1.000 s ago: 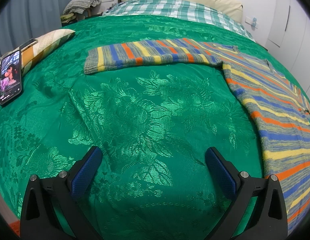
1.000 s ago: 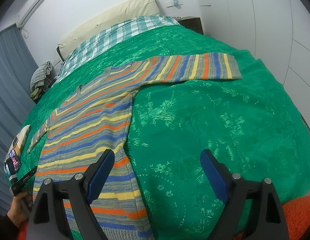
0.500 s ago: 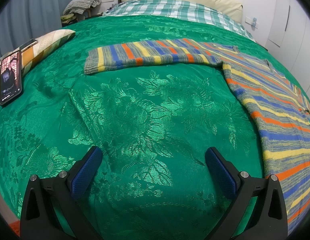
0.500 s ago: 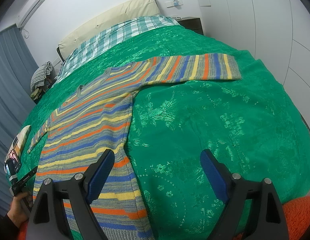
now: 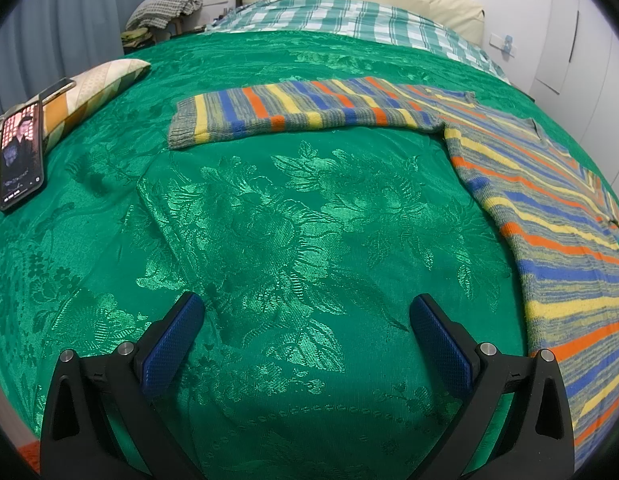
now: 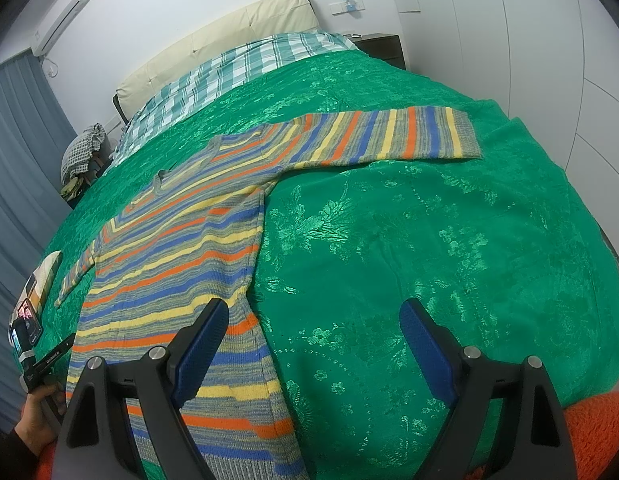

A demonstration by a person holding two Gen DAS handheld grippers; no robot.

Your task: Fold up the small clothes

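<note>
Though flat, sweater (image 6: 181, 248) hem-nearest, collar-farthest.

1. Striped sweater (image 5: 549, 216): right side cut off by the left wrist frame edge.
2. Sweater hem partly hidden behind right gripper (image 6: 313, 320) finger.
3. Phone (image 5: 21, 152) screen content too small to tell.

Left gripper (image 5: 305, 312): jaws wide, only bare green bedspread (image 5: 269, 220) between and ahead. Sweater (image 5: 549, 216) body right of right jaw; its sleeve lies across path far ahead. Phone (image 5: 21, 156) and pillow (image 5: 93, 84) far left, well apart.

Right gripper (image 6: 313, 316): left jaw over sweater hem, bare bedspread between jaws and to right. Other sleeve crosses far ahead.
</note>
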